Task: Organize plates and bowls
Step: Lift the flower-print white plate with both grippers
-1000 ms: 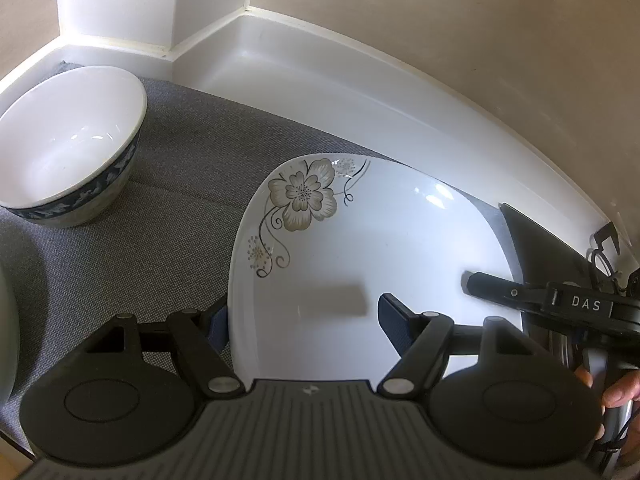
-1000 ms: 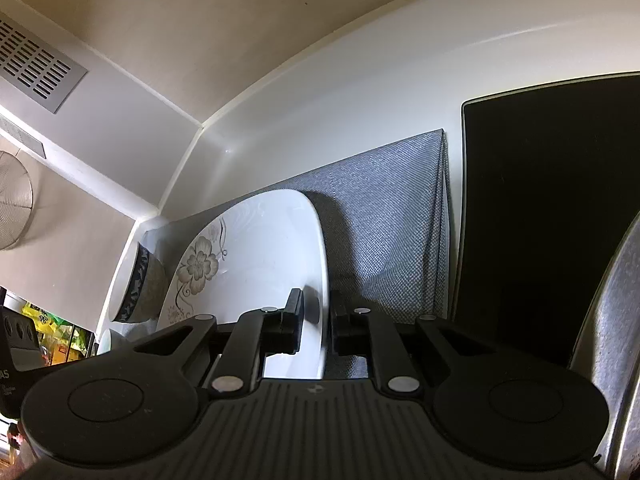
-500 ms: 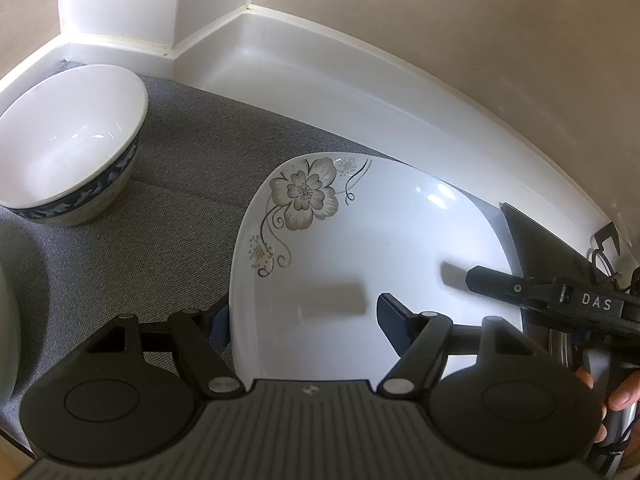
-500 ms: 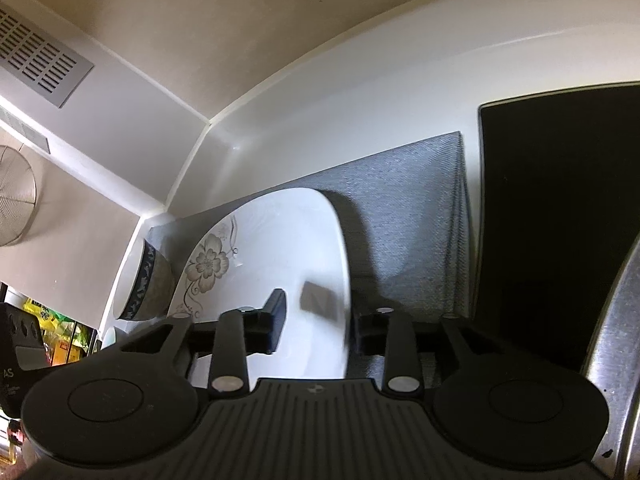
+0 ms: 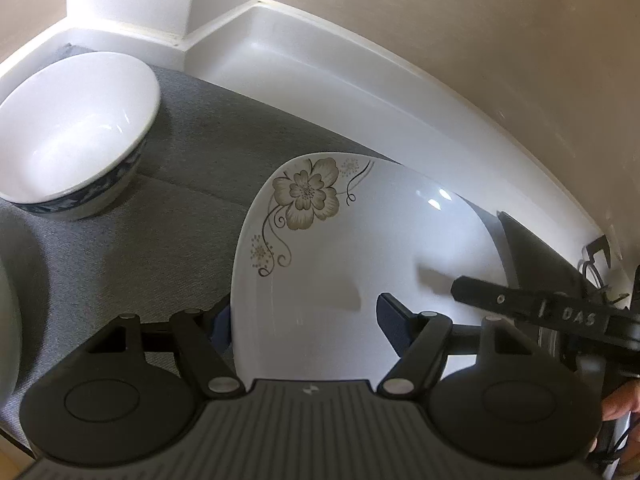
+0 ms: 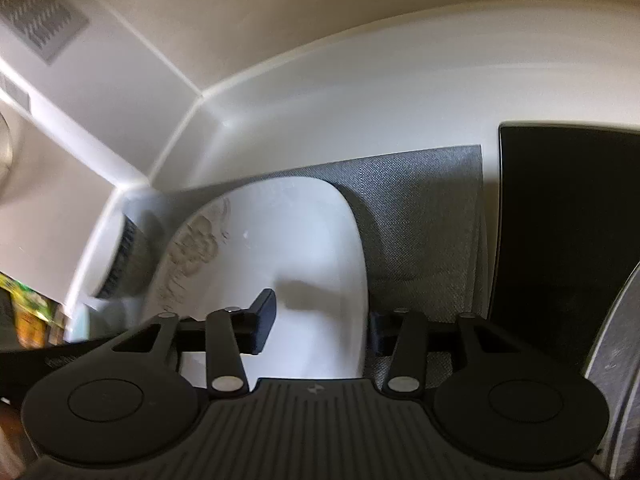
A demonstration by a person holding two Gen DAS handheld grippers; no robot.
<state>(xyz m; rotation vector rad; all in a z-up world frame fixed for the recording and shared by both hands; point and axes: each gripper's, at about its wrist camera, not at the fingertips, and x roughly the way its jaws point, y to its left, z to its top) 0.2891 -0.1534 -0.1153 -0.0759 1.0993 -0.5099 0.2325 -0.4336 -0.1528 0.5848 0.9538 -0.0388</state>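
Now the right hand-held gripper (image 6: pixel 322 322) has just been opening; its jaws straddle the plate (image 5: pixel 360 264) rim without pinching, likely releasing it flat on the mat (image 5: pixel 120 248). Left hand-held gripper (image 5: pixel 304 322) is spread across the near rim, apparently steadying. Bowl (image 5: pixel 72 136) sits apart.

My left gripper (image 5: pixel 304 316) points down with its jaws wide apart. My right gripper (image 6: pixel 320 322) points down too. Its jaws have just been opening and now stand apart, not squeezing.
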